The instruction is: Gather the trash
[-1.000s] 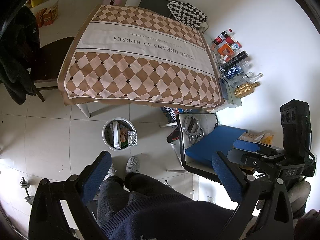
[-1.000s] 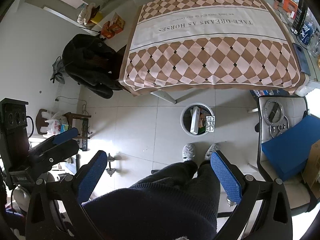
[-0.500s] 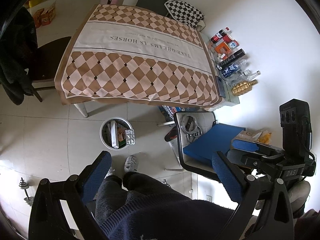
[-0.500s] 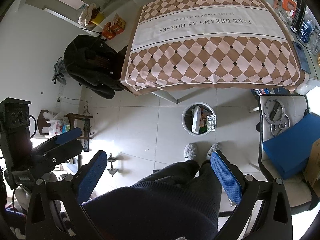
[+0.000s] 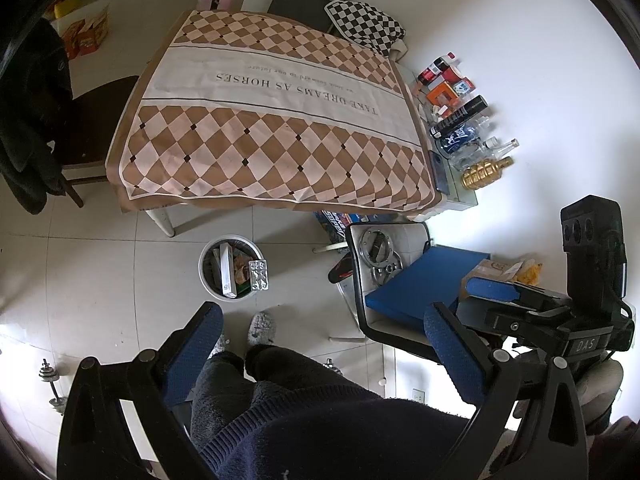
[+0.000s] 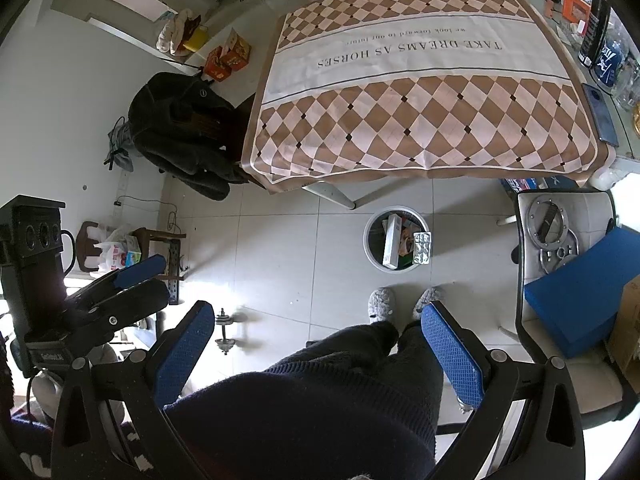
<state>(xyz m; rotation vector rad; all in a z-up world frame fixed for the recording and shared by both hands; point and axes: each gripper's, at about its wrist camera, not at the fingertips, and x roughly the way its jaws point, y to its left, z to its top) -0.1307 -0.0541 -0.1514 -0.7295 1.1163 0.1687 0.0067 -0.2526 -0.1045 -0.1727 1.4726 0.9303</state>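
Observation:
A round white trash bin (image 5: 208, 280) stands on the tiled floor in front of the table, also in the right wrist view (image 6: 370, 254). It holds a long white box (image 5: 226, 270), a foil blister pack (image 5: 259, 275) on its rim, and other wrappers. My left gripper (image 5: 320, 344) is open and empty, held high above my legs. My right gripper (image 6: 316, 344) is open and empty too, also high above the floor. The left gripper shows at the left of the right wrist view (image 6: 140, 280), and the right gripper shows at the right of the left wrist view (image 5: 500, 292).
A table with a brown checked cloth (image 5: 272, 120) stands behind the bin. Bottles and boxes (image 5: 460, 120) line the wall. A chair with a blue box (image 5: 420, 280) and metal rings is at the right. A coat-draped chair (image 6: 184, 132) and dumbbells (image 6: 226, 332) are at the left.
Both views have drifted slightly, so the bin and table sit a little farther left and up. Both grippers stay open and empty.

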